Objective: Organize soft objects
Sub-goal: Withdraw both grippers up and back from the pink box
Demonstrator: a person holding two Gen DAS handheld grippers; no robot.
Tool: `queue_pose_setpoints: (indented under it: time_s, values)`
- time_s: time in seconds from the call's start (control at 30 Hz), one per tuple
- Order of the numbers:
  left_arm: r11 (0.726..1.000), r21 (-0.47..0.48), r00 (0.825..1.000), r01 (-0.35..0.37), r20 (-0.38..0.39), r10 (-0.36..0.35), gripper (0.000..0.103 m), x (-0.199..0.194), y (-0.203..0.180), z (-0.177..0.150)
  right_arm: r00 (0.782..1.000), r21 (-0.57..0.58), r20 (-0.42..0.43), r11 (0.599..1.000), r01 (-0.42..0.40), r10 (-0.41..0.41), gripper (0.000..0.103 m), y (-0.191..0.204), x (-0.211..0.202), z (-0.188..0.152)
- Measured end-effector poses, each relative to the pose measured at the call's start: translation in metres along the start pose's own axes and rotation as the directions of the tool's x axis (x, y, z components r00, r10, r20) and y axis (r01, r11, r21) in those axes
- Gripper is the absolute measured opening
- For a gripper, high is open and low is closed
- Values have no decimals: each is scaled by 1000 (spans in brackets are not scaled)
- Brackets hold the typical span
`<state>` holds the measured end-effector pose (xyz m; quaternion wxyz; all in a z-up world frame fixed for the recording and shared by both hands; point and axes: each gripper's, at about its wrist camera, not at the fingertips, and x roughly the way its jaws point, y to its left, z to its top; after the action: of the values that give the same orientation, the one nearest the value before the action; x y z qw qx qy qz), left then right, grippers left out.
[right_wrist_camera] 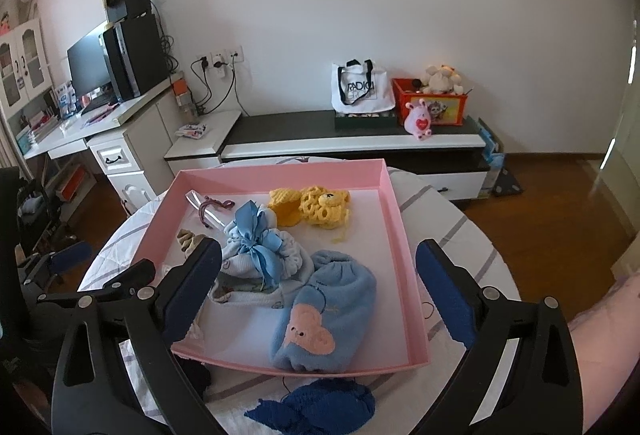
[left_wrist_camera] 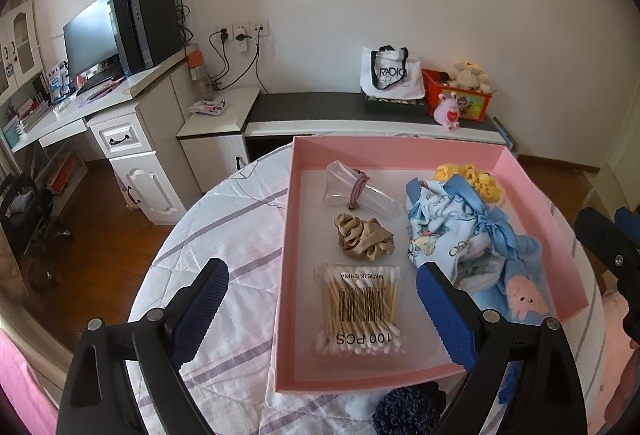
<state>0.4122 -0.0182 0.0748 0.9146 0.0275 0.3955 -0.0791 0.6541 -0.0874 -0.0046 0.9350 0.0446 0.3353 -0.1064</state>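
A pink tray (left_wrist_camera: 294, 195) (right_wrist_camera: 394, 203) sits on a round quilted table. In it lie a beige scrunchie (left_wrist_camera: 363, 237), a pack of cotton swabs (left_wrist_camera: 362, 309), a clear bag with a hair tie (left_wrist_camera: 356, 187), a blue bow pouch (left_wrist_camera: 452, 231) (right_wrist_camera: 256, 251), a yellow crochet piece (left_wrist_camera: 472, 175) (right_wrist_camera: 316, 209) and a blue fleece sleeve with a pink patch (right_wrist_camera: 324, 315) (left_wrist_camera: 520, 287). My left gripper (left_wrist_camera: 320, 303) is open above the tray's near left part. My right gripper (right_wrist_camera: 318, 291) is open above the sleeve. A dark blue knit piece (right_wrist_camera: 320, 405) (left_wrist_camera: 408, 409) lies before the tray.
A low black-topped bench (right_wrist_camera: 320, 131) with a white tote bag (right_wrist_camera: 360, 87) and an orange toy box (right_wrist_camera: 432, 103) stands behind the table. A white desk (left_wrist_camera: 120, 107) with a monitor and computer tower is at the left. Wooden floor surrounds the table.
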Motion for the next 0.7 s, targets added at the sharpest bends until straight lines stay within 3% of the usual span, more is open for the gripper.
queue_pose_setpoints:
  time_s: [0.7]
  values:
    - [1000,8,995,3,102,-4,94,-96,-9,-49,998,-30,55,999,28,-26,98,1,-62,-25]
